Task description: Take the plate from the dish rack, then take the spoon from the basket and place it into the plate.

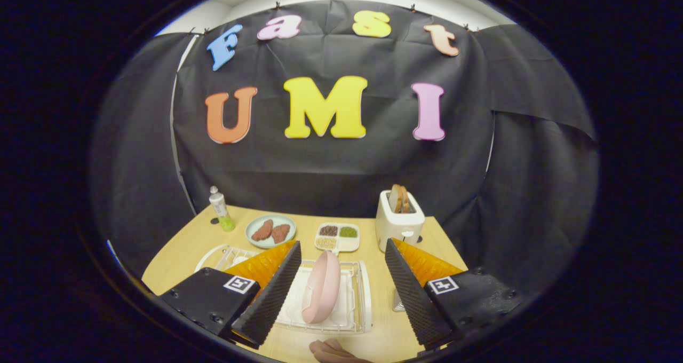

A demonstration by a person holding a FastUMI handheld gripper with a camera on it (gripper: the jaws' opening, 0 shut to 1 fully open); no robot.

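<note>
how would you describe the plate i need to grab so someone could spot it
On the wooden table, find the white dish rack between the open gripper's fingers. The pink plate stands on edge in it, unlike the flat green plate behind.

You see a smooth, matt pink plate [320, 287] standing on edge in a white wire dish rack [358, 305] that looks plastic-coated. Your gripper [341, 291] spreads its fingers wide, their inner pads [275, 293] ribbed and rough. The table [176, 256] has a pale, matt wood-look surface. The white toaster [399, 224] looks like smooth plastic. The booth wall [331, 165] is matt, creased cloth.
</note>
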